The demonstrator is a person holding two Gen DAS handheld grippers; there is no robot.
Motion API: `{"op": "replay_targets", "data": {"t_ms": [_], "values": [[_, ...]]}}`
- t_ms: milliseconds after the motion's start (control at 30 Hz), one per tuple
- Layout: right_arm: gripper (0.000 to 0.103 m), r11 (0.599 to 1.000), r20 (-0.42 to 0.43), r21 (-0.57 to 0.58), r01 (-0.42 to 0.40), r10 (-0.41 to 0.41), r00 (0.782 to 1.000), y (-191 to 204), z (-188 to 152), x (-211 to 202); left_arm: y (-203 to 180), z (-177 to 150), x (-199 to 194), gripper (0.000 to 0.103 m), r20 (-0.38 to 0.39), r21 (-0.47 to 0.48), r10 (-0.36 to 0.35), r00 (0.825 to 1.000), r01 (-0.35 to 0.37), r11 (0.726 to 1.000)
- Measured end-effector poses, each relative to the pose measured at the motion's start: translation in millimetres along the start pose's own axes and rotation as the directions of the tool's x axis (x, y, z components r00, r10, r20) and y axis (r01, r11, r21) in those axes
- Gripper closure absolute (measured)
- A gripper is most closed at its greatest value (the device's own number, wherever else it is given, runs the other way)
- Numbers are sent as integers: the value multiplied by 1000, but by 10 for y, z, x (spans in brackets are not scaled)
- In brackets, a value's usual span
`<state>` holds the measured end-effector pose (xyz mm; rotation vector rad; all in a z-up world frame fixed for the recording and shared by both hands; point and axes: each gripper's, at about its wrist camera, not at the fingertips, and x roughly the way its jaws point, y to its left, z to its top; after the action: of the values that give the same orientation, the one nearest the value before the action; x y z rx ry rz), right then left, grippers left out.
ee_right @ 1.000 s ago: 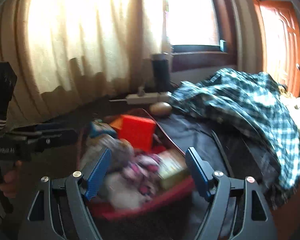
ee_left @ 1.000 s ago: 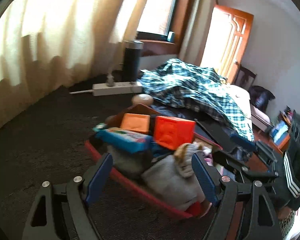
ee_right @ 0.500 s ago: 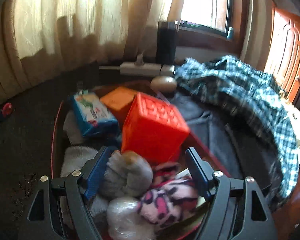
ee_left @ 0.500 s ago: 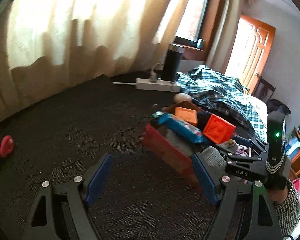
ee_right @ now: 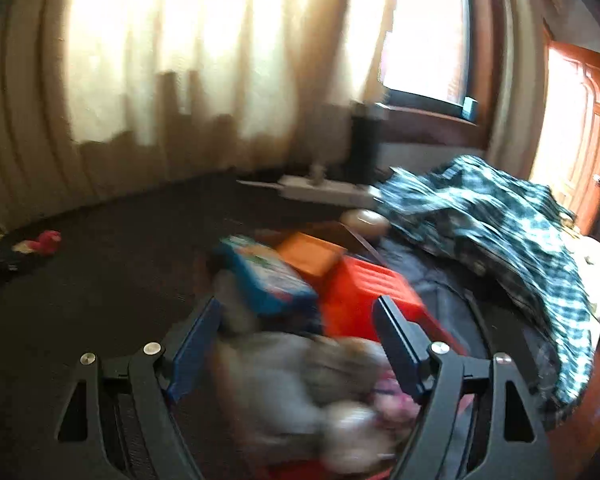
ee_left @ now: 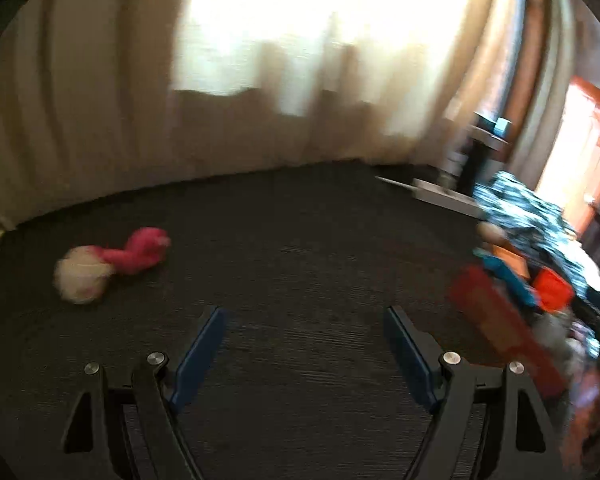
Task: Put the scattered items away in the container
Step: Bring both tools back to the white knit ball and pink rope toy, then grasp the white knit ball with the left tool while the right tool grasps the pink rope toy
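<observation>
Your left gripper (ee_left: 302,344) has its jaws standing apart with only bare dark carpet (ee_left: 300,248) between them. The pink and cream soft toy (ee_left: 112,266) lies on that carpet well to the left of the red container (ee_left: 496,332), alone in open floor, with nothing lying between it and your left gripper. From the right wrist view the same toy (ee_right: 40,243) shows small, far left of the container.

Your right gripper (ee_right: 296,330) hangs over the container (ee_right: 300,470), jaws apart and holding nothing. Below them lie blurred grey soft things (ee_right: 284,372) and something pink (ee_right: 392,404). Deeper in the container sit a blue packet (ee_right: 268,276), an orange box (ee_right: 312,256) and a red-orange block (ee_right: 368,284), piled above the rim.

Just behind the container rests a rounded tan thing (ee_right: 364,220). To its right a plaid cloth (ee_right: 488,216) drapes over dark fabric (ee_right: 452,292). Farther behind it, a white power strip (ee_right: 324,192) and a dark cylinder (ee_right: 366,144) stand at the curtain (ee_right: 180,80).
</observation>
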<state>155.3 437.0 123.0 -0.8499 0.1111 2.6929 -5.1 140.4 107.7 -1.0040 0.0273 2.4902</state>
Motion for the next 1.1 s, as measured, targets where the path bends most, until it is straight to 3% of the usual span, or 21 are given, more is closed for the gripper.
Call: {"op": "replay_targets", "data": {"t_ms": [167,367,533,767,900,933,967,1100], "values": [[21,989,8,-57,-134,134,991,568,112,15,747,60,-92,20,30,-110,141,990,-137,984],[21,963,-65,-104,-249,243,968,1187,103,263,1547,106,-13,20,-7,-270,244,970,-237,933],[21,946,-121,-144,-291,275,954,1569,79,451,1936,178,194,20,-28,-382,198,980,-194,904],[21,931,-174,-186,-314,283,943,1905,89,690,1996,206,607,20,-57,-364,157,986,-167,916],[21,924,-227,-162,-346,306,925,2037,103,911,2076,136,780,21,-85,-368,141,986,-163,916],[21,923,-239,-153,-354,313,919,2075,112,963,2085,124,801,22,-91,-368,141,986,-165,915],[21,921,-251,-143,-362,320,914,2116,129,1019,2098,107,831,36,-102,-367,137,985,-165,915],[21,906,-263,-125,-403,362,894,2372,260,1228,2113,82,851,41,-106,-371,111,988,-142,918]]}}
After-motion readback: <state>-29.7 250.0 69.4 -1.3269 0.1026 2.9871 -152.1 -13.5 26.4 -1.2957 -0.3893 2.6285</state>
